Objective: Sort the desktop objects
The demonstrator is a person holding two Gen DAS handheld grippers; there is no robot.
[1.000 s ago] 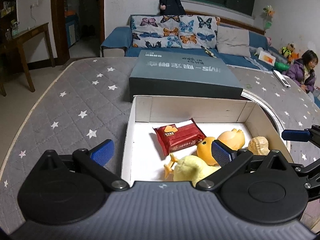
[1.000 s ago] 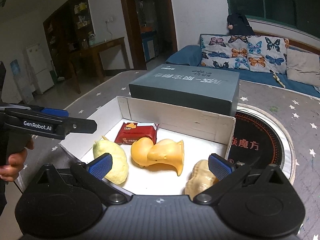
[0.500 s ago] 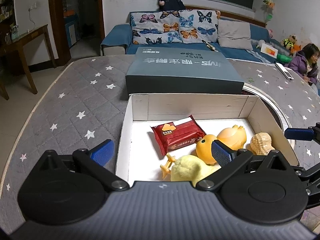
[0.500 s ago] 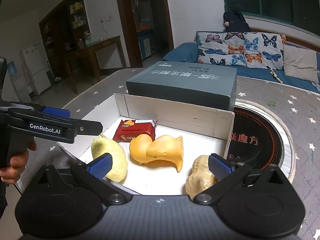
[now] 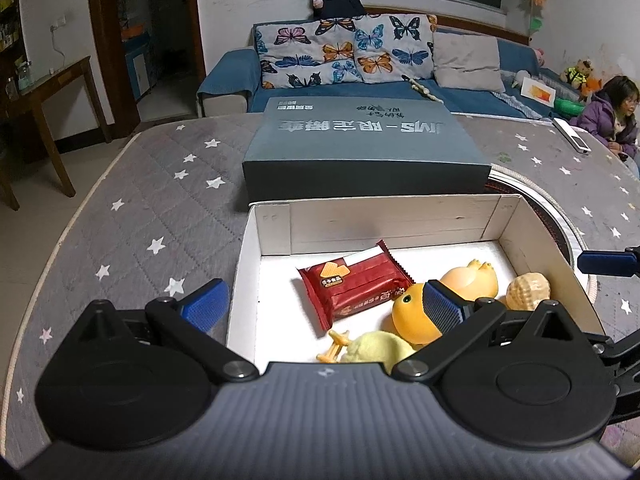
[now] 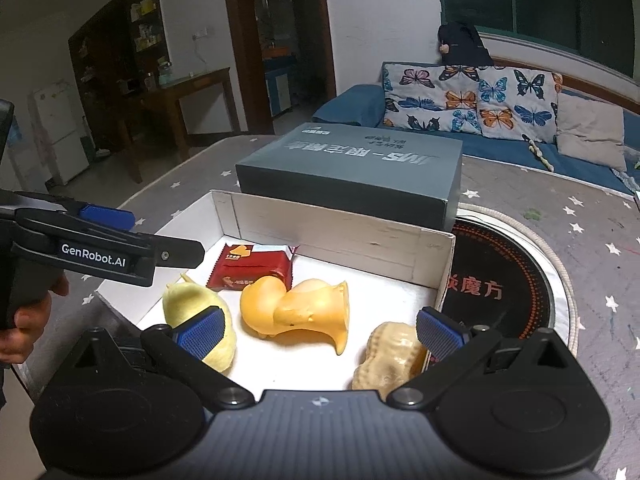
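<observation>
An open white box (image 5: 392, 216) (image 6: 332, 236) on the grey star-patterned table holds a red snack packet (image 5: 352, 282) (image 6: 252, 270), an orange toy duck (image 5: 460, 292) (image 6: 296, 312), a yellow-green plush toy (image 5: 376, 350) (image 6: 196, 308) and a peanut-shaped toy (image 5: 526, 290) (image 6: 388, 352). My left gripper (image 5: 322, 306) is open and empty above the box's near left corner. My right gripper (image 6: 320, 328) is open and empty above the box's near edge, over the duck. The left gripper also shows in the right wrist view (image 6: 104, 236).
A dark grey gift box (image 5: 364, 148) (image 6: 352, 172) lies right behind the white box. A round black induction plate (image 6: 504, 280) sits to its right. A white remote (image 5: 572, 140) lies far right. A sofa and a seated person (image 5: 608, 116) are beyond the table.
Both grippers have drawn back and risen slightly from the box. Both stay open; the objects in the box have not moved.
</observation>
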